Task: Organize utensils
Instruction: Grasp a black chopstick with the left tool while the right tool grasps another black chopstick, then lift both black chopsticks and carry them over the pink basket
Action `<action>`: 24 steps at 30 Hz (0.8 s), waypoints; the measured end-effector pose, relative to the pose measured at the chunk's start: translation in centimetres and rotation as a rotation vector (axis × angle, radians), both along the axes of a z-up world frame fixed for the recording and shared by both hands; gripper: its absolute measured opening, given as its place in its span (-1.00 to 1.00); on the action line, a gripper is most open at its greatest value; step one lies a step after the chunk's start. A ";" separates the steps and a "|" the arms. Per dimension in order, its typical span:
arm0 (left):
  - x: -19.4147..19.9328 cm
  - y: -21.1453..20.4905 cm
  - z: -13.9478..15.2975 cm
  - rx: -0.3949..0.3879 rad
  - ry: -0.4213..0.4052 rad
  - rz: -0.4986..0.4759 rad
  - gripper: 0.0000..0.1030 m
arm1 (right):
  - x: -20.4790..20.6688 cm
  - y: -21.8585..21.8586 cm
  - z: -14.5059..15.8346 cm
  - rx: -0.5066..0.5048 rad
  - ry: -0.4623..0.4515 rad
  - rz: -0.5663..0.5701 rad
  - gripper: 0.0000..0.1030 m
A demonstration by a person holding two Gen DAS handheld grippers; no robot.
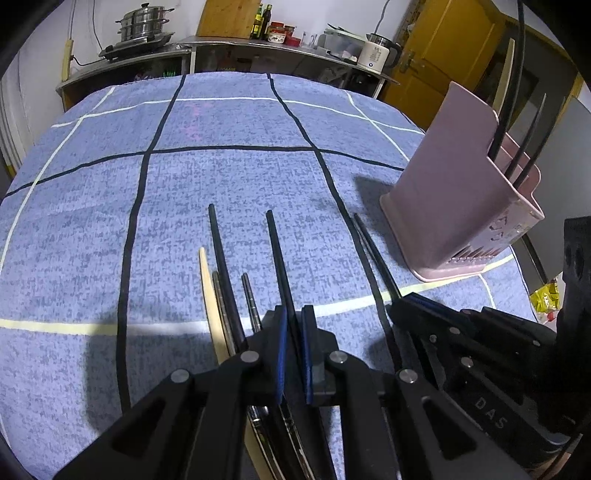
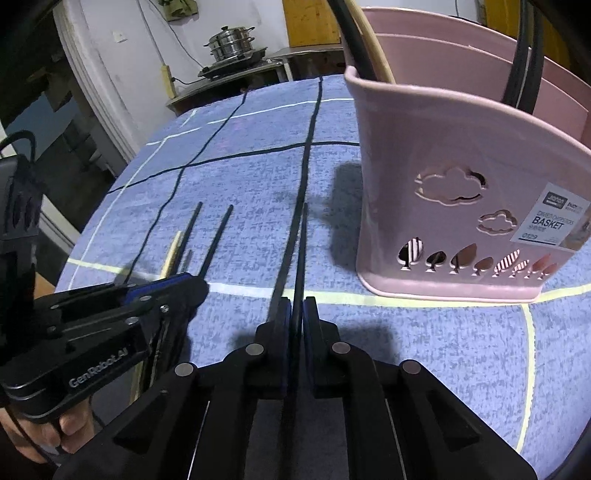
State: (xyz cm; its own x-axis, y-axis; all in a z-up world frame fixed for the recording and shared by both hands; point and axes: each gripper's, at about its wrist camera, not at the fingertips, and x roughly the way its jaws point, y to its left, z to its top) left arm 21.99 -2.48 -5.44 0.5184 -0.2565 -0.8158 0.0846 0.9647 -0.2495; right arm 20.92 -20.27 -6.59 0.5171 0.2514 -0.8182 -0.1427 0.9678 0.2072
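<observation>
My left gripper [image 1: 294, 314] is shut on a black chopstick [image 1: 277, 251] whose tip points away over the blue checked cloth [image 1: 229, 177]. Loose beside it on the left lie a cream chopstick [image 1: 207, 288], another black one [image 1: 221, 266] and metal ones [image 1: 249, 299]. My right gripper [image 2: 295, 302] is shut on what look like two black chopsticks [image 2: 301, 243], just left of the pink basket [image 2: 443, 147]. The basket [image 1: 454, 206] holds upright black chopsticks [image 1: 524, 147]. Each view shows the other gripper: the right gripper [image 1: 397, 306] and the left gripper [image 2: 195, 284].
A counter at the back carries a steel steamer pot [image 1: 142, 22], bottles and a white kettle [image 1: 376, 51]. A yellow door [image 1: 443, 48] stands behind the basket. The table edge curves away at left [image 2: 92, 206]. A person's hand [image 2: 70, 424] grips the left tool.
</observation>
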 end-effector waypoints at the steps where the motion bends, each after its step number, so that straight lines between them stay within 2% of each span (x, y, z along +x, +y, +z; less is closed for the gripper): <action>1: -0.1 0.1 0.2 -0.010 -0.002 -0.001 -0.85 | -0.2 0.0 0.4 0.001 -0.010 0.002 -0.89; 7: -1.9 0.5 3.3 -0.052 -0.076 -0.015 -0.87 | -2.1 0.2 3.1 0.011 -0.076 0.016 -0.89; 18: -6.2 1.2 10.5 -0.103 -0.229 -0.065 -0.89 | -7.0 -1.5 10.3 0.056 -0.236 -0.002 -0.89; 24: -7.3 1.0 12.8 -0.116 -0.273 -0.094 -0.89 | -8.6 -2.7 12.6 0.055 -0.288 -0.032 -0.89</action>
State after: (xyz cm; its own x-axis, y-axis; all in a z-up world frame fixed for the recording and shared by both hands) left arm 14.73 -1.51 7.33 0.6840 -0.3971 -0.6119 0.2511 0.9158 -0.3135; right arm 12.32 -22.98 5.97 0.7342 0.2712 -0.6224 -0.1729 0.9612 0.2149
